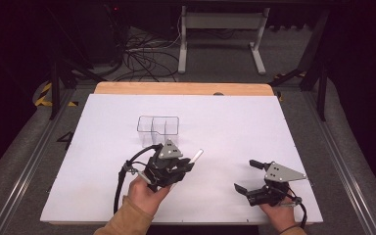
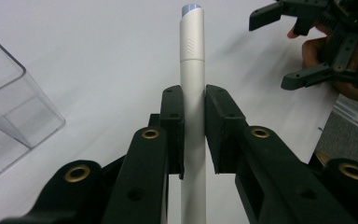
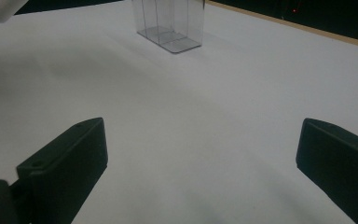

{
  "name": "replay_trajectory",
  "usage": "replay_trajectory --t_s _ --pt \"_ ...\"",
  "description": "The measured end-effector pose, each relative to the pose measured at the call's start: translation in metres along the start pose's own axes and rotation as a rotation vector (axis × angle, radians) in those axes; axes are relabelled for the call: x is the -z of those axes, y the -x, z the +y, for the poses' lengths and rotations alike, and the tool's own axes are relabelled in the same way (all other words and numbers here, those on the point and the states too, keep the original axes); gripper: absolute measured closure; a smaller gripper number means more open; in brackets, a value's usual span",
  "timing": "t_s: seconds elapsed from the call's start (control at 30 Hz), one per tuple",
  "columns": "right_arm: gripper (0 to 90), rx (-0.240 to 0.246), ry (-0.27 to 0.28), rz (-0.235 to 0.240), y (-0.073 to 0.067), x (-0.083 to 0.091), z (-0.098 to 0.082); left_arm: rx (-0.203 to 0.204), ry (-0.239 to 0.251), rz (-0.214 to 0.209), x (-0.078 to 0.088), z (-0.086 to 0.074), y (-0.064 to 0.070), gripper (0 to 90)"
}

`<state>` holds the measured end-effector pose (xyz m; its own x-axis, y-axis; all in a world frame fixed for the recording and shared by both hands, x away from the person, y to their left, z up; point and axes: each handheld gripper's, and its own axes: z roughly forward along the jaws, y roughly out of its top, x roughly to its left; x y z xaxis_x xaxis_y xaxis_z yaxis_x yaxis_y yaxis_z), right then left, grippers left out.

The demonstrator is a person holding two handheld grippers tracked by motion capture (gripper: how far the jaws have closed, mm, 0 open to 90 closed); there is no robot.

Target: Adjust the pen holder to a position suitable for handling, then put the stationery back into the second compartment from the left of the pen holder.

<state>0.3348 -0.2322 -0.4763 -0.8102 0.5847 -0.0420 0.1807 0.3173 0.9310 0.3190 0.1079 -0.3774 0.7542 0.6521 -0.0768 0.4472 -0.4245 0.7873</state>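
Note:
A white pen (image 2: 192, 70) with a pale blue end is pinched between the jaws of my left gripper (image 2: 193, 100), its shaft running out well past the fingertips. In the high view the left gripper (image 1: 172, 166) hovers over the near middle of the white table (image 1: 235, 122), and the pen (image 1: 196, 156) points up and to the right. A clear plastic container (image 1: 158, 128) with dividers stands just behind it; it also shows as the container (image 2: 9, 109) and the container (image 3: 170, 25). My right gripper (image 1: 246, 175) rests near the front right, open and holding nothing (image 3: 203, 140).
A wooden strip (image 1: 183, 88) runs along the table's far edge. A desk frame (image 1: 220, 36) and loose cables (image 1: 142, 58) lie on the floor beyond. Metal rails (image 1: 27, 161) flank the table. The other hand's gripper (image 2: 279, 49) shows at the upper right of the left gripper view.

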Motion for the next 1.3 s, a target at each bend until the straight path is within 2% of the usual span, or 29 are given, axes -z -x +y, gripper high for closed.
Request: replay_trajectory --t_s 0.07,0.1,0.17,0.27,0.37,0.43,0.53,0.8,1.07,1.3 --pt "2.5 0.000 0.000 0.000 0.000 0.000 0.000 0.005 0.027 -0.004 0.003 0.000 -0.001 78.5" --pt "2.5 0.000 0.000 0.000 0.000 0.000 0.000 -0.007 0.036 0.001 0.004 0.001 -0.002 78.5" --pt "2.5 0.000 -0.002 0.000 0.000 0.000 0.000 -0.001 0.059 -0.004 0.006 0.001 -0.002 78.5" --pt "2.5 -0.002 0.004 0.000 0.000 -0.001 0.000 -0.016 0.092 0.003 0.008 0.001 -0.004 78.4" --pt "2.4 -0.002 0.004 0.000 0.000 -0.001 0.000 -0.014 0.110 -0.001 0.010 0.001 -0.006 78.4" --pt "2.5 -0.003 0.002 0.000 0.000 -0.001 0.000 -0.011 0.140 -0.002 0.012 0.002 -0.009 78.4" --pt "2.4 -0.003 0.005 0.000 0.000 -0.001 0.000 -0.002 0.160 -0.003 0.014 0.003 -0.013 78.4" --pt "2.4 -0.005 0.006 0.002 -0.001 -0.001 0.000 -0.015 0.213 0.006 0.020 0.009 -0.025 78.4" --pt "2.4 -0.004 0.006 0.002 -0.001 -0.001 0.000 -0.008 0.210 0.004 0.022 0.020 -0.040 78.4" --pt "2.3 -0.001 0.005 0.001 0.000 -0.001 -0.001 0.017 0.218 -0.010 0.021 0.026 -0.055 78.4"
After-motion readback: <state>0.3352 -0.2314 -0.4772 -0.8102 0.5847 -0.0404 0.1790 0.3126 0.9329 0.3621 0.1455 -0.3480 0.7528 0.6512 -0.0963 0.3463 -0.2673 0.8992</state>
